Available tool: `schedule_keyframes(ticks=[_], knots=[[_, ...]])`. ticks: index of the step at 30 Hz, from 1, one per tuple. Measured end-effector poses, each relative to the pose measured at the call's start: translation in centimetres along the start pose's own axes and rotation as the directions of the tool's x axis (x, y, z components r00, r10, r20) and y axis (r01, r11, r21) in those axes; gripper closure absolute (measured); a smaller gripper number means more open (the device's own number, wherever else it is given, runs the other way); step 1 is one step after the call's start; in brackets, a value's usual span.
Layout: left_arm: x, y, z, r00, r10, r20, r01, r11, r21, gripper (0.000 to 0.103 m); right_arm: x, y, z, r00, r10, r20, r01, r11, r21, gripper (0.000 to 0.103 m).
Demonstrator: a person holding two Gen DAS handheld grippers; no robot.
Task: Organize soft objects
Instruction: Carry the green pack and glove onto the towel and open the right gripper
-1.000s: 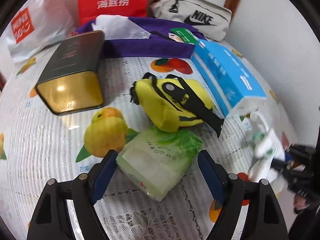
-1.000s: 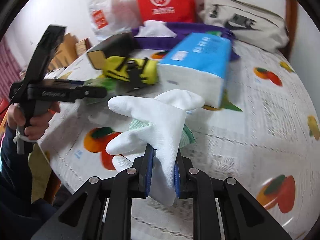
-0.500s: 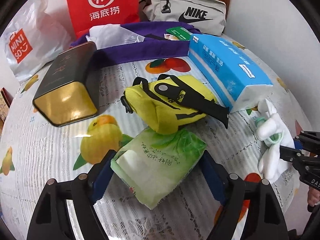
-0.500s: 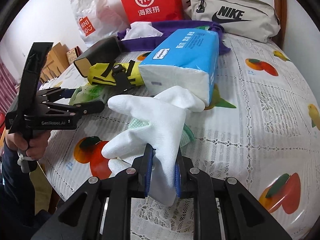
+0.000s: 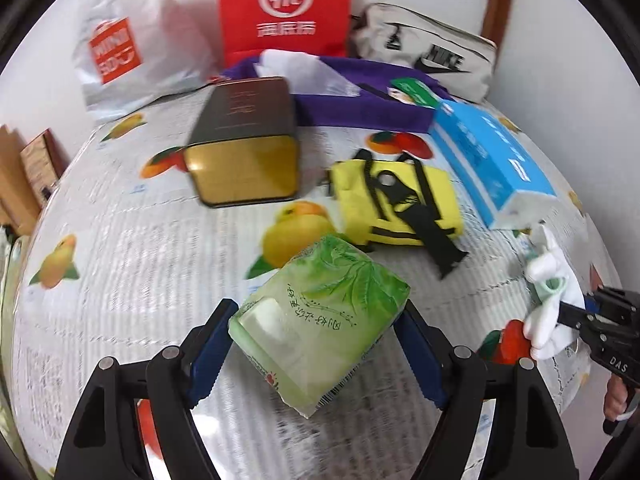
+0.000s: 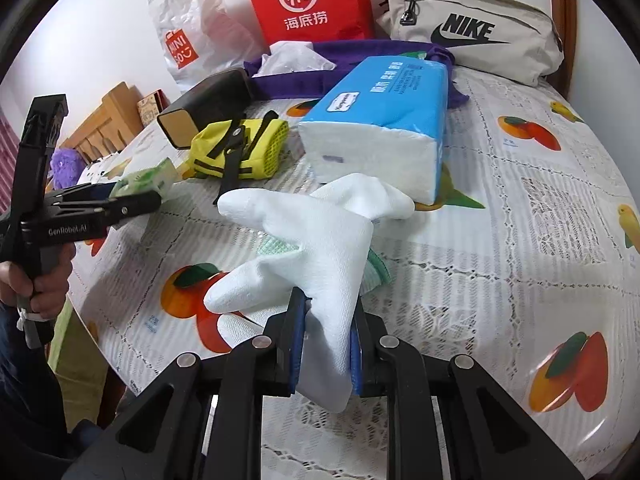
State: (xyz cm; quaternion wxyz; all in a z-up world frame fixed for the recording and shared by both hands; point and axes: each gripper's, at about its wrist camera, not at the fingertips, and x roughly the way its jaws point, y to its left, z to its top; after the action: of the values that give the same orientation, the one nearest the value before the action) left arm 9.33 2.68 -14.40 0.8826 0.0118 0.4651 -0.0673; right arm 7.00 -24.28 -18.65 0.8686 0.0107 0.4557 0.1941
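On the table's fruit-printed lace cloth [image 6: 520, 216], the left gripper [image 5: 316, 356] is clamped across a soft green plastic pack of tissues [image 5: 320, 320] near the front edge, while the right gripper [image 6: 326, 344] is pinched tight on the cuff of a white knit glove [image 6: 316, 248] at the right edge. Along the far edge a red paper bag [image 6: 308, 0], a white plastic shopping bag [image 6: 192, 32] and a zipped beige pouch [image 6: 472, 32] stand closed, contents hidden. A purple cloth bag [image 6: 360, 60] holds crumpled white plastic [image 6: 292, 58]; the blue pack of paper napkins [image 6: 384, 120] shows its white stack at the end.
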Motion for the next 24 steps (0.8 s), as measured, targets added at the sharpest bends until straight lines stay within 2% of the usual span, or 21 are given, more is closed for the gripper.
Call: schedule_keyframes(ticks=[10,24], knots=[[-0.6,2.4,0.0,1.0,-0.009,-0.002,0.008,0.995,-0.096,0.025,-1.2,0.1,0.0,1.0,-0.015,0.012,0.015,1.0,0.0,0.084],[-4.8,3.2,3.2,1.0,-0.016,-0.026,0.013,0.995,-0.096,0.025,-5.1,-0.4,3.4,0.999,-0.026,0.035,0.025,0.999,0.027,0.084]])
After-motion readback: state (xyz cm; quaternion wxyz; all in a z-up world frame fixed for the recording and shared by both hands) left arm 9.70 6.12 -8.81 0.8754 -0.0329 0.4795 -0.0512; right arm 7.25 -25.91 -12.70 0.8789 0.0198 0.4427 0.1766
